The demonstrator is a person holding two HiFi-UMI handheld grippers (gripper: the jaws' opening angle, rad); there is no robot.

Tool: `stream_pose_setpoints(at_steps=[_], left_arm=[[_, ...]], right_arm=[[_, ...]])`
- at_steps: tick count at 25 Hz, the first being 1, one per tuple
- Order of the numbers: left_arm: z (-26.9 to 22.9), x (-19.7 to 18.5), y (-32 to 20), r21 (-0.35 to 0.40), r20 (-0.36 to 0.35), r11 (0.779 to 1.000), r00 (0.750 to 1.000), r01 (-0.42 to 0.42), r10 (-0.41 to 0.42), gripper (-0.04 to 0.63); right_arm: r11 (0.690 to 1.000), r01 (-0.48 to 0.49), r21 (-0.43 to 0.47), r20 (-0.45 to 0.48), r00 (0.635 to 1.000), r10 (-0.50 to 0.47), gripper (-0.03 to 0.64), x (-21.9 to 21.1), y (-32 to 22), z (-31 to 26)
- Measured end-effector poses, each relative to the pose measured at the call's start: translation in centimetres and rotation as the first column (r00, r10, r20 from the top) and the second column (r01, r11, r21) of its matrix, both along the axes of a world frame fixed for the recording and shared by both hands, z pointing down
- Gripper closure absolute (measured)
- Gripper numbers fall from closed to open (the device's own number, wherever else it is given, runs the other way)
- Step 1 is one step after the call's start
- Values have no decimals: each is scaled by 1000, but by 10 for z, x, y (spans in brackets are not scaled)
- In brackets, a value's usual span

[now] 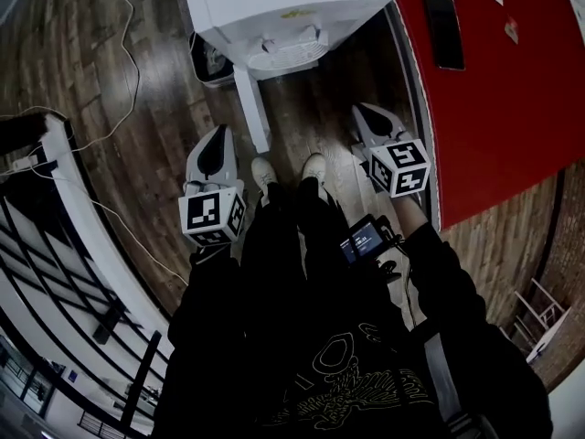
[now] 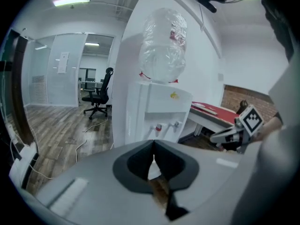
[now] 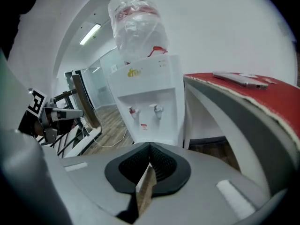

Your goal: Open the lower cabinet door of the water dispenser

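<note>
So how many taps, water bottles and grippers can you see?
Taps: 2
Water bottle: 1
Grippers, the left gripper and the right gripper: 2
Total: 5

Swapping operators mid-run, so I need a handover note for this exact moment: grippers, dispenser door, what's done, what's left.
Left gripper: jaws shut, empty, held in the air short of the water dispenser.
Right gripper: jaws shut, empty, also clear of it.
Door: the head view shows a white panel sticking out from the dispenser's base. It is probably the lower door swung open, but that is not certain.
Done: likely the opening.
Left: confirm the door; if it is closed, pull it open.
</note>
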State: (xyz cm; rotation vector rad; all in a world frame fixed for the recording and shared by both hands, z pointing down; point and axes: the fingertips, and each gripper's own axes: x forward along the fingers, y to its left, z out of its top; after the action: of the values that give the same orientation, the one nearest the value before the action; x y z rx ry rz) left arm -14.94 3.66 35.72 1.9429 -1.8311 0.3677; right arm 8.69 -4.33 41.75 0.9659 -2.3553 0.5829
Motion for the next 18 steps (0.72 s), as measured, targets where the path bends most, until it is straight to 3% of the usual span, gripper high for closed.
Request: stream_pose_setpoints(at_steps=[10, 18], left_arm=[[-46, -18, 28, 19, -23, 998, 998, 52, -52, 589], [-92, -21, 30, 83, -24, 995, 998, 58, -56, 589]], right_arm=[[995, -45, 85, 5, 999, 45, 621, 6, 7, -64], [983, -77, 168, 36, 997, 72, 621, 11, 14, -116]])
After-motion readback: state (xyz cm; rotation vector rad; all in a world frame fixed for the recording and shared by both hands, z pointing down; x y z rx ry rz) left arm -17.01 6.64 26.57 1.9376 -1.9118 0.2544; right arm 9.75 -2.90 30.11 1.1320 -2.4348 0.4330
